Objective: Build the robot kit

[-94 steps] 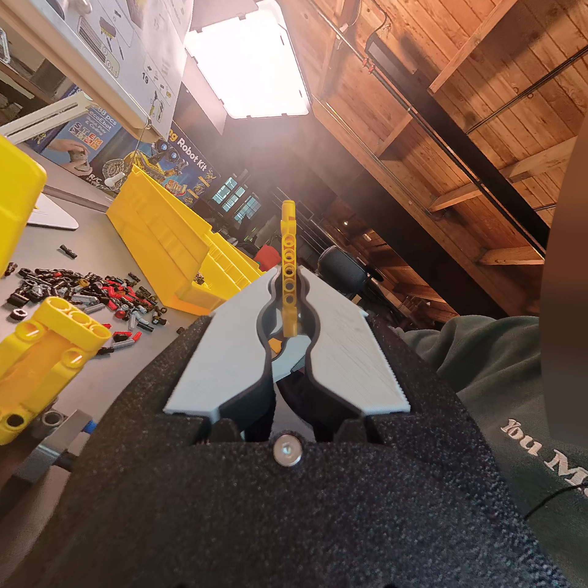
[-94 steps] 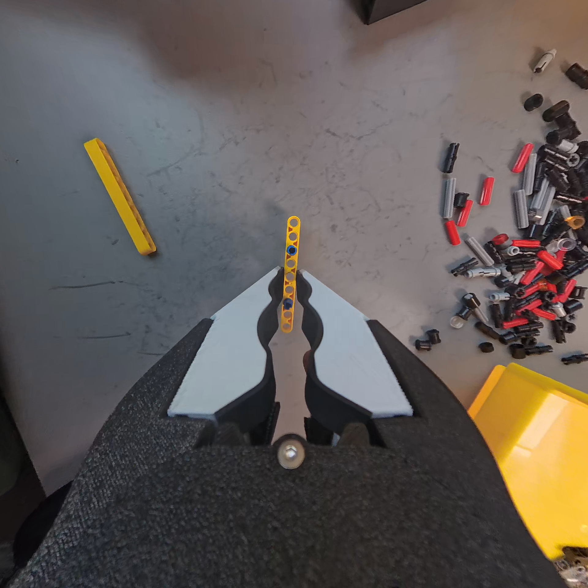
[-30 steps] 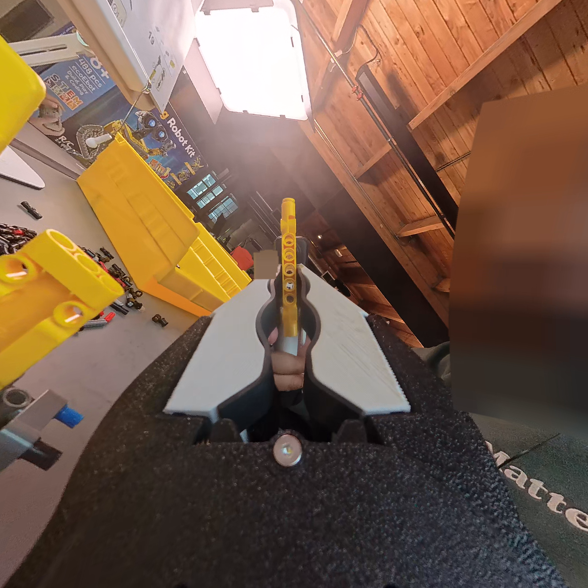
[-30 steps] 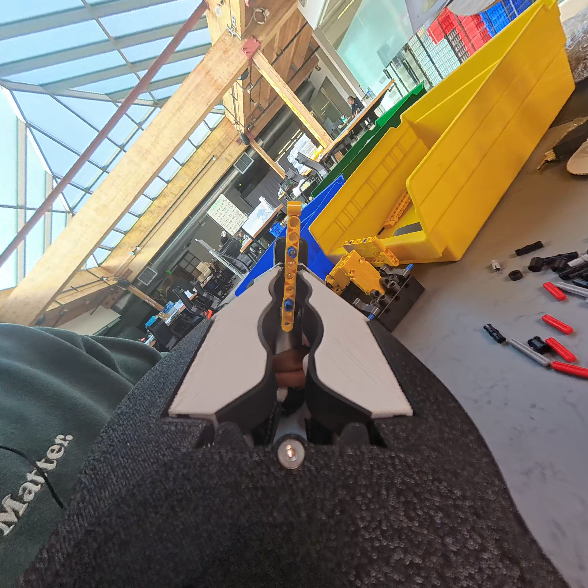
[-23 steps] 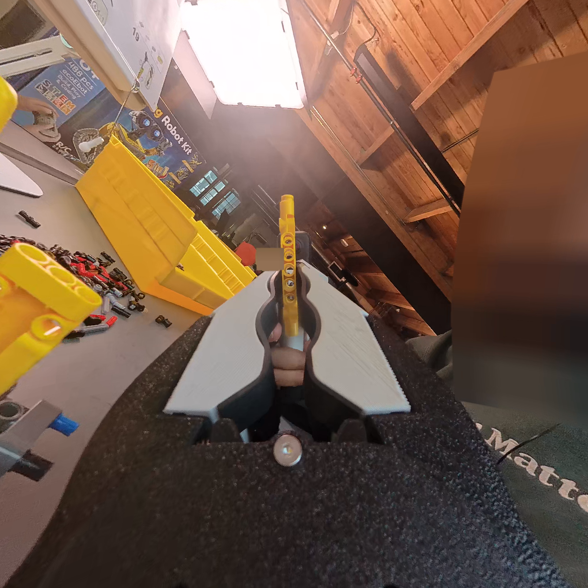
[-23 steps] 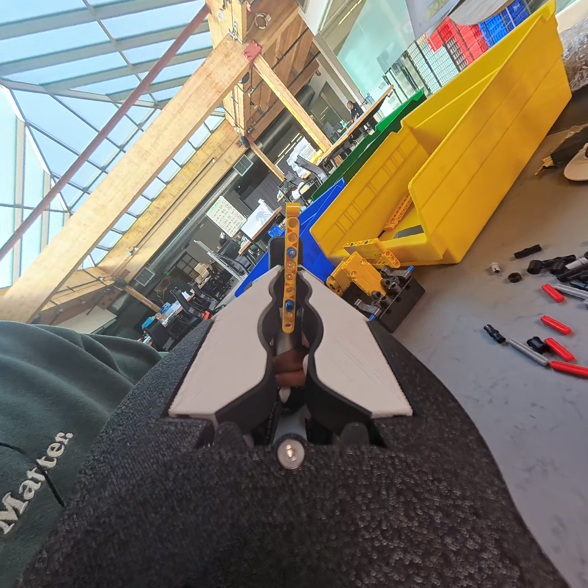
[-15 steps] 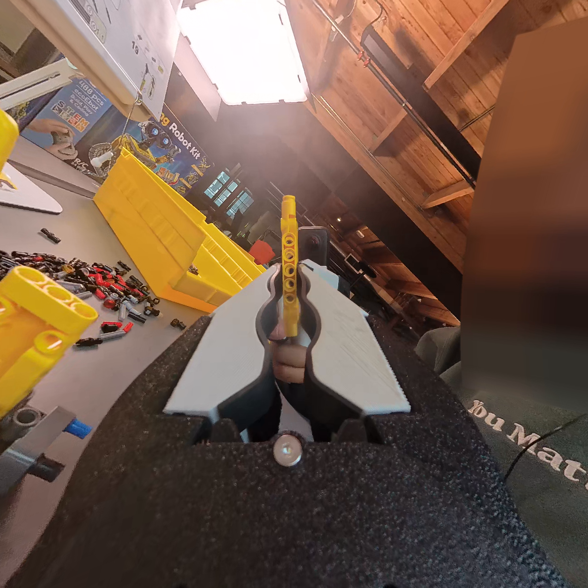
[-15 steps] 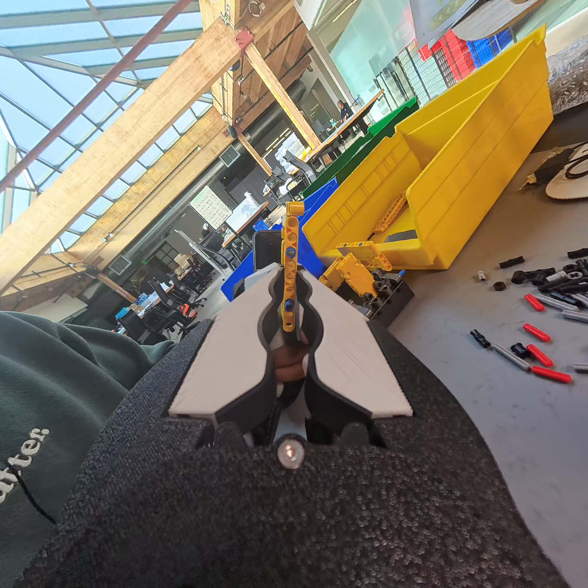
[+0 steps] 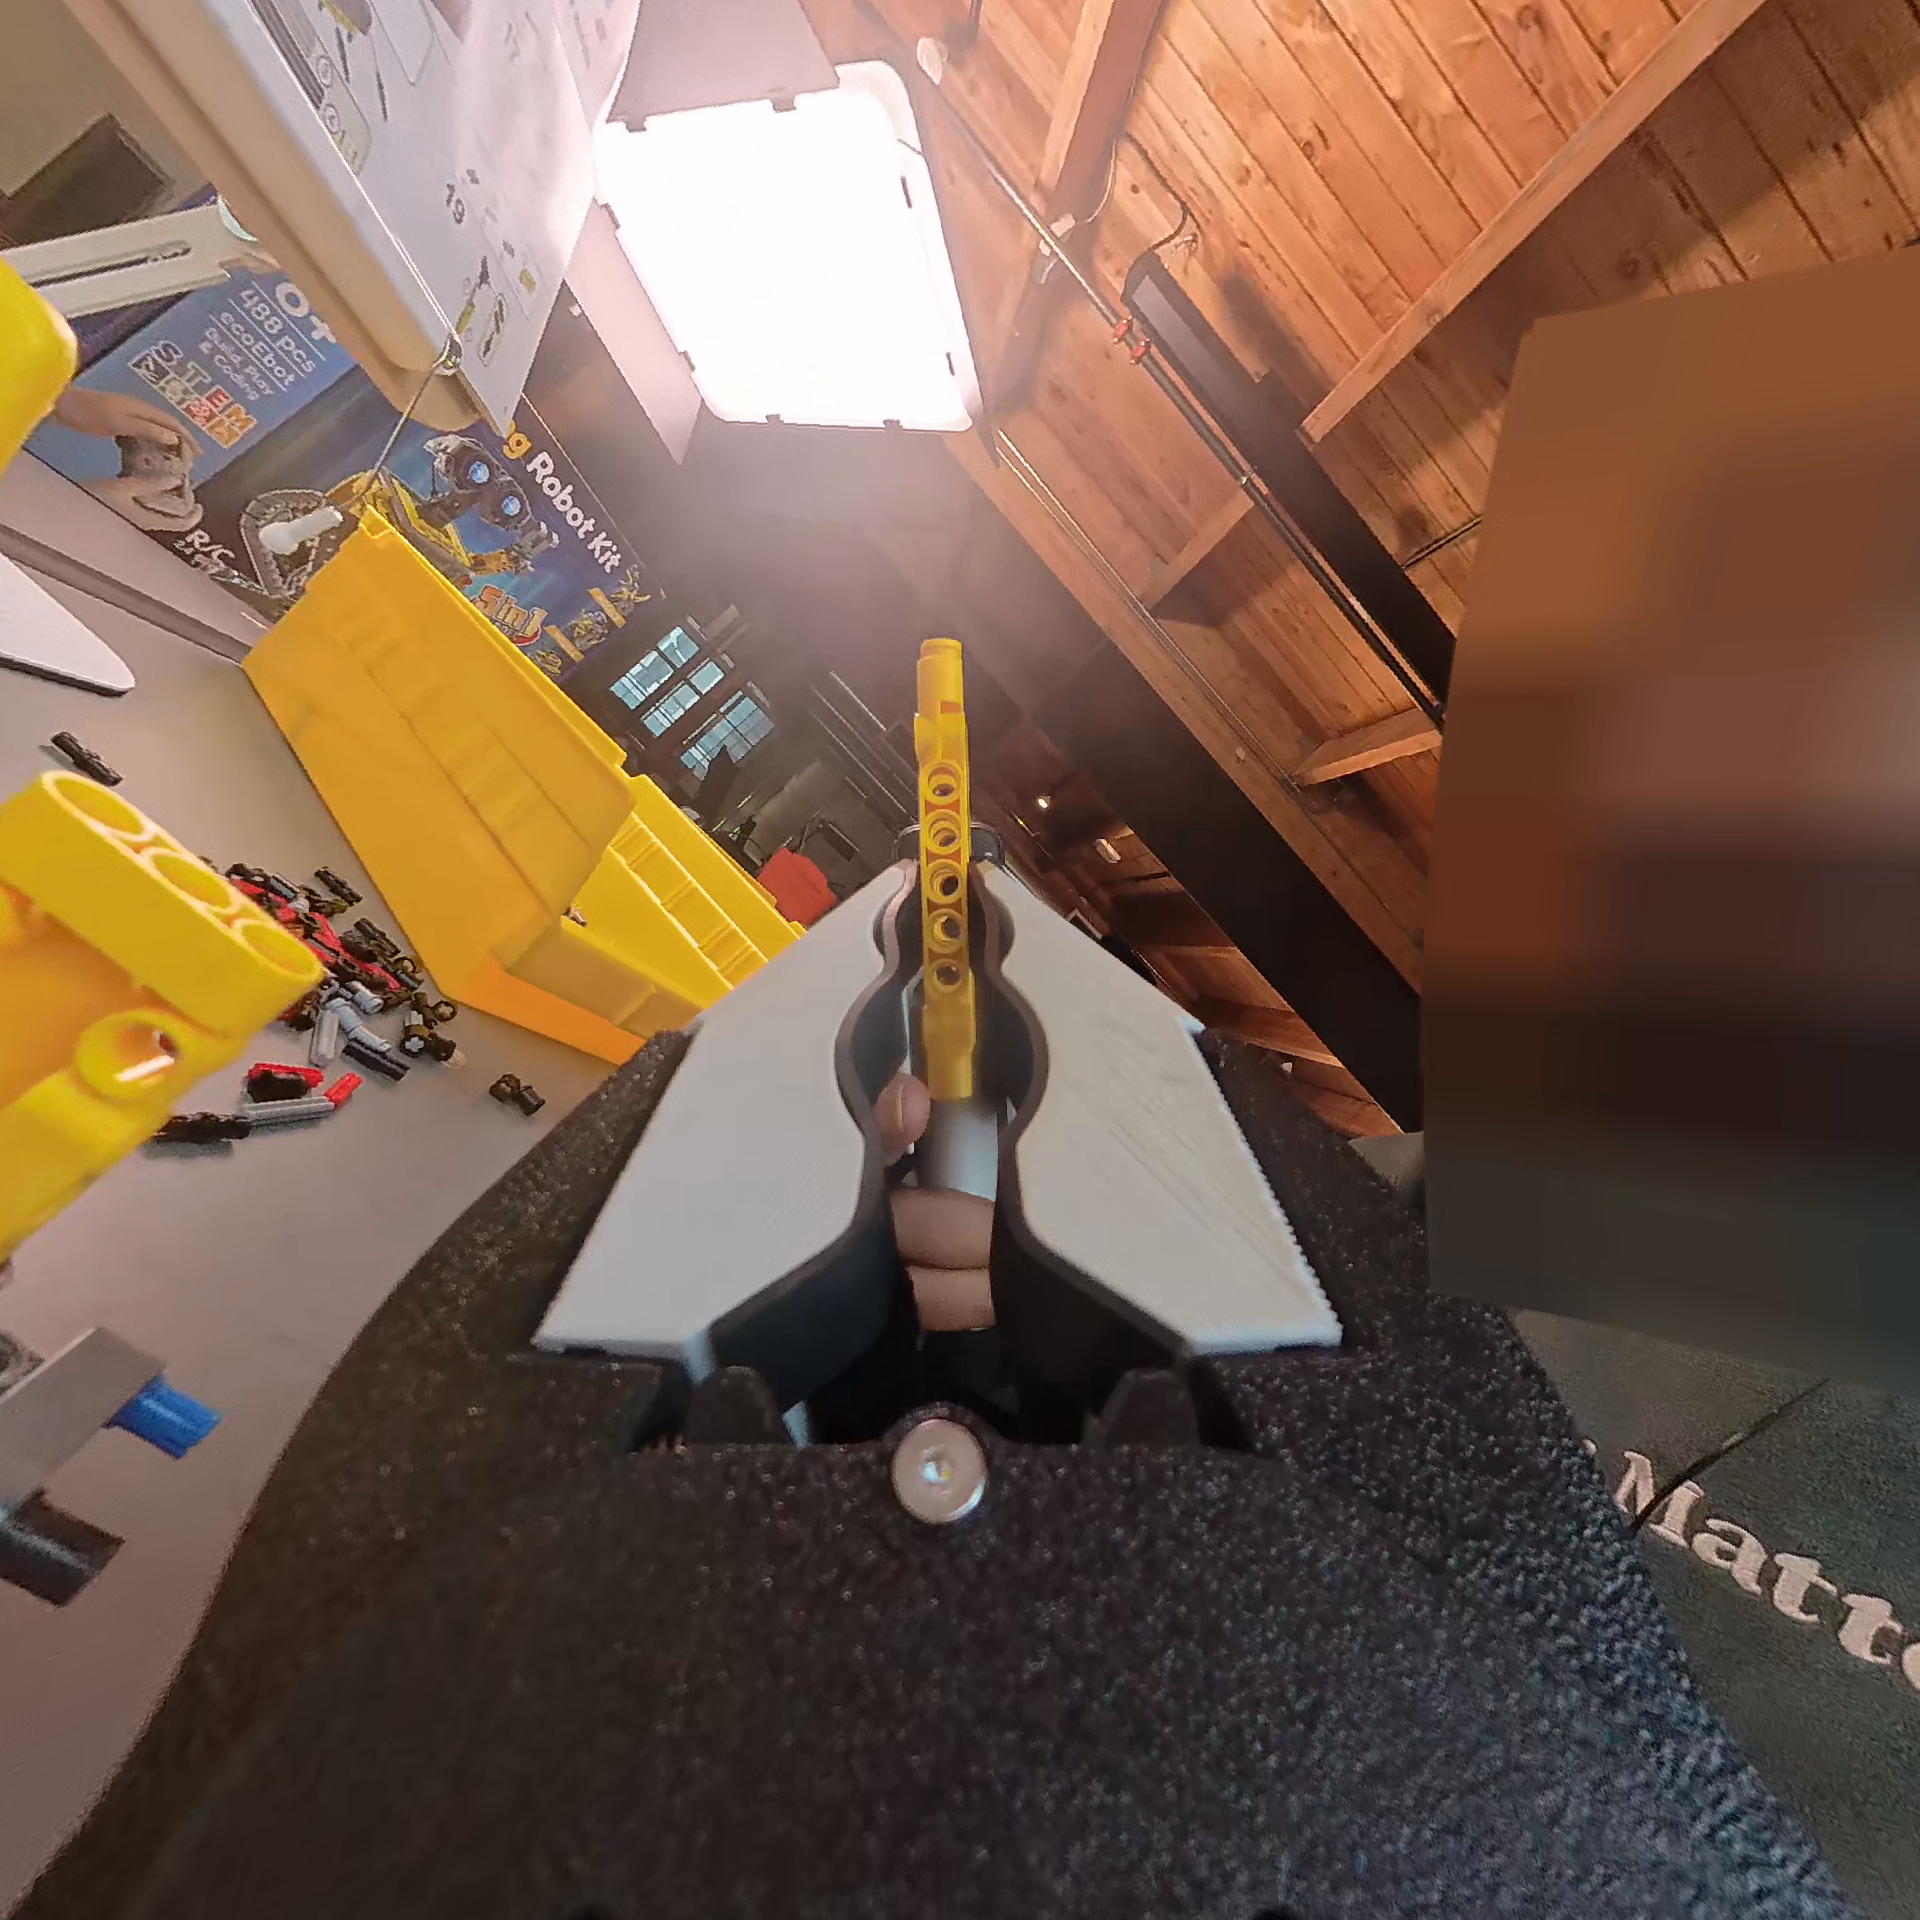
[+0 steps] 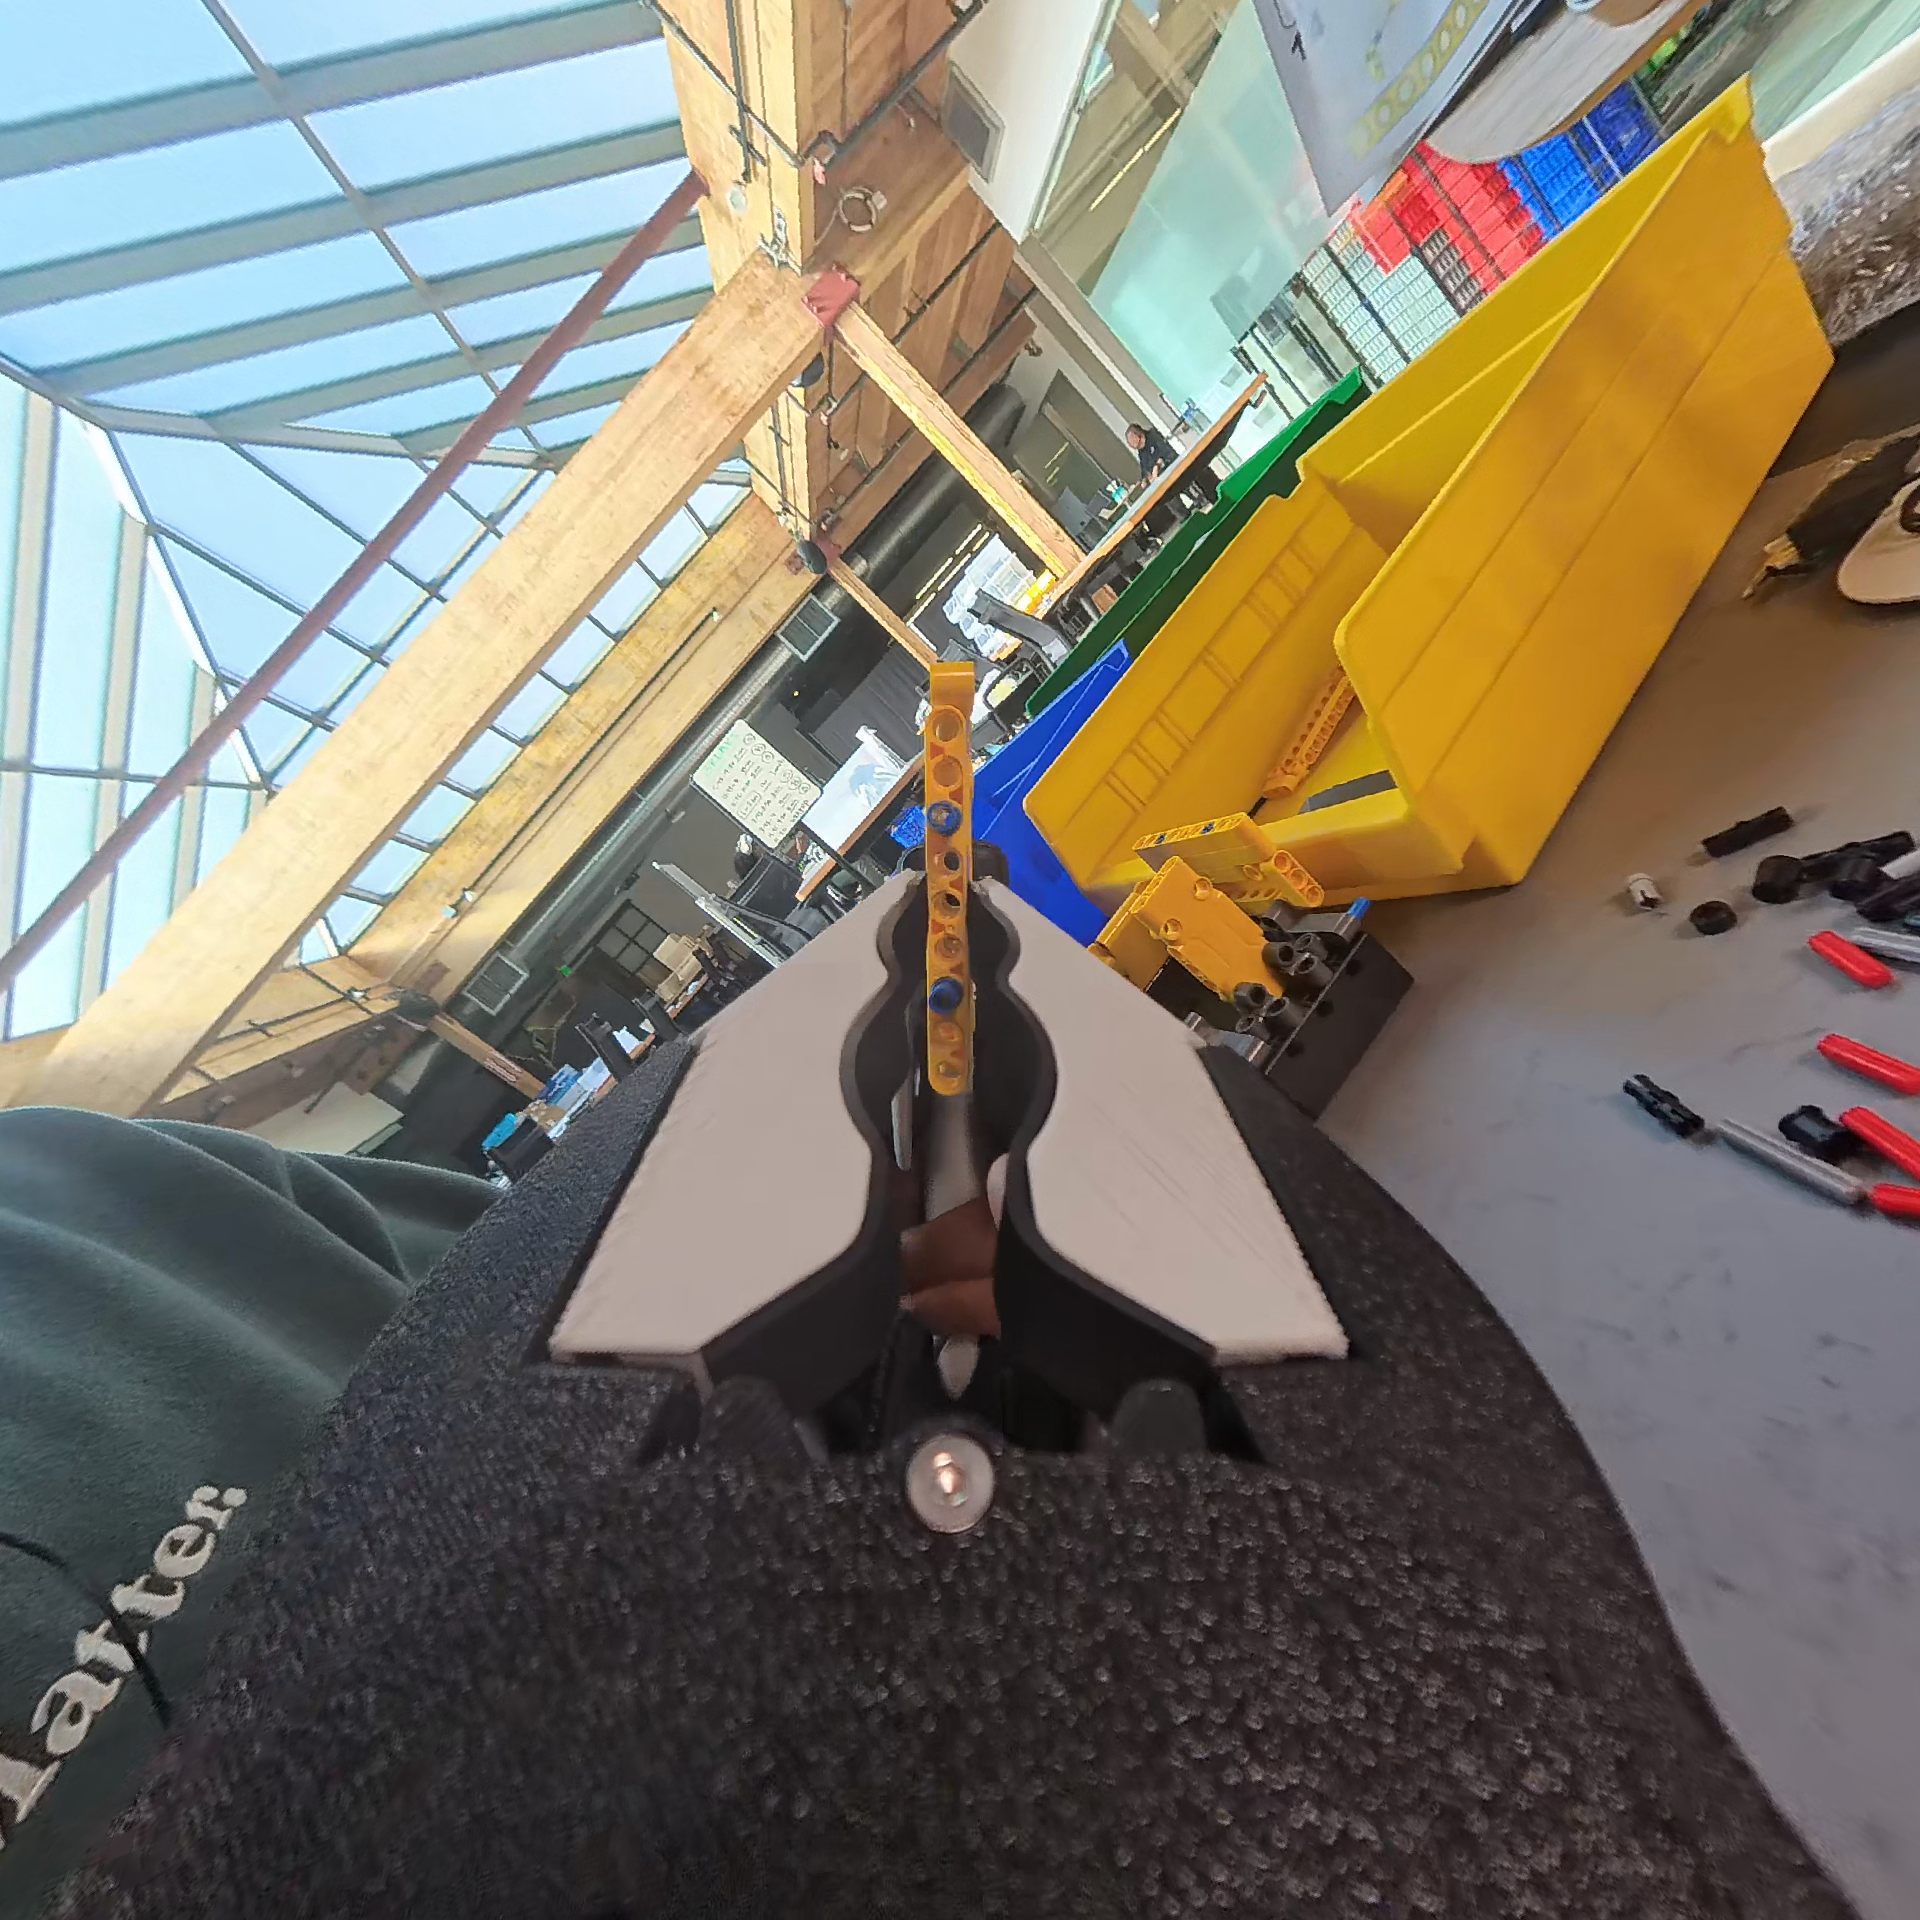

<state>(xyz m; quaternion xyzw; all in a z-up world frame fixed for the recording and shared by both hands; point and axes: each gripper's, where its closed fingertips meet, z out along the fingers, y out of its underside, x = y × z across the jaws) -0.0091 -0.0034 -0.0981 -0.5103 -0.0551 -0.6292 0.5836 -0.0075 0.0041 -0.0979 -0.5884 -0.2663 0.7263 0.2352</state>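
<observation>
My left gripper [image 9: 945, 896] is shut on a yellow beam with holes [image 9: 943, 790] and holds it upright, tilted up toward the wooden ceiling. My right gripper [image 10: 951, 891] is shut on a thinner yellow beam with two blue pins [image 10: 948, 748], also raised above the table. The two grippers face each other. Through each gripper's gap I see a hand [image 9: 940, 1236] on a grey handle beyond. I cannot tell whether the two beams touch.
A yellow and black part-built model [image 10: 1226, 935] stands on the grey table [image 10: 1662, 1299]; it also shows close at the left [image 9: 135, 966]. Yellow bins [image 10: 1538, 561] [image 9: 457, 790] stand behind. Loose red, grey and black pins [image 10: 1860, 1091] [image 9: 343, 997] lie scattered. A person's green sweatshirt [image 10: 156, 1351] is near. My two grippers' fingertips are within a few centimetres of each other.
The right gripper has swung up from pointing down at the table to face the left gripper, still holding its beam. In the last second both views shift only slightly.
</observation>
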